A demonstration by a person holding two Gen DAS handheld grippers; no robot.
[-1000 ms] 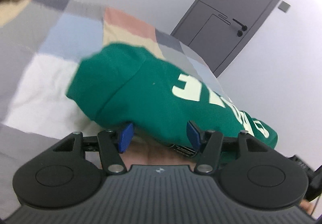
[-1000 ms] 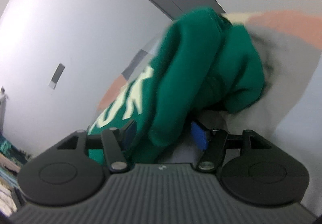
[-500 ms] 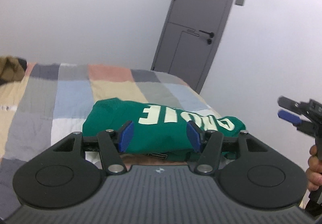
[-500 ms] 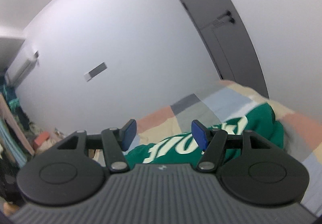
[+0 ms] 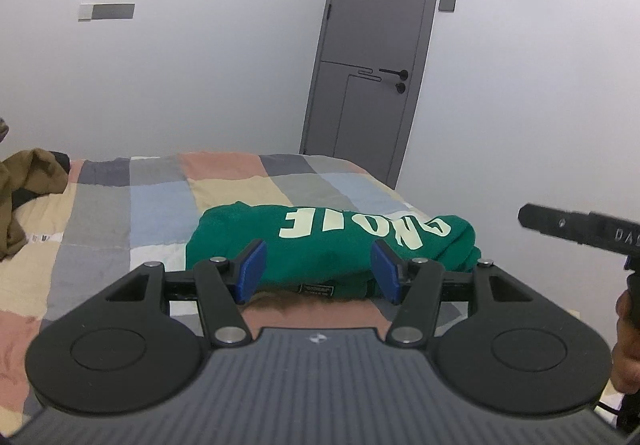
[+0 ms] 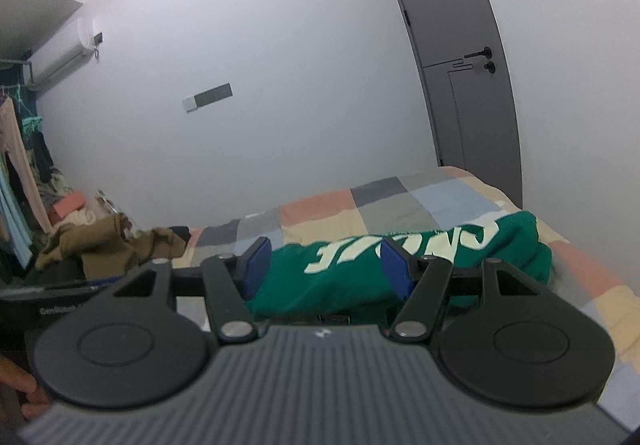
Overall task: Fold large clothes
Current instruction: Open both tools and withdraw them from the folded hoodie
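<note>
Green sweatshirt [image 5: 328, 241] folded on patchwork bed [image 5: 160, 205], left gripper [image 5: 318, 271] and right gripper [image 6: 326, 265] agape, empty

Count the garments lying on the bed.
2: a folded green sweatshirt near the bed's foot, and a crumpled brown garment at the far left edge. Others may lie out of view.

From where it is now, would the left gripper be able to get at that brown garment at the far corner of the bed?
Probably yes. The left gripper is open and holds nothing, and the brown garment lies uncovered on the patchwork bedspread. The folded green sweatshirt sits straight ahead, not in that path.
</note>
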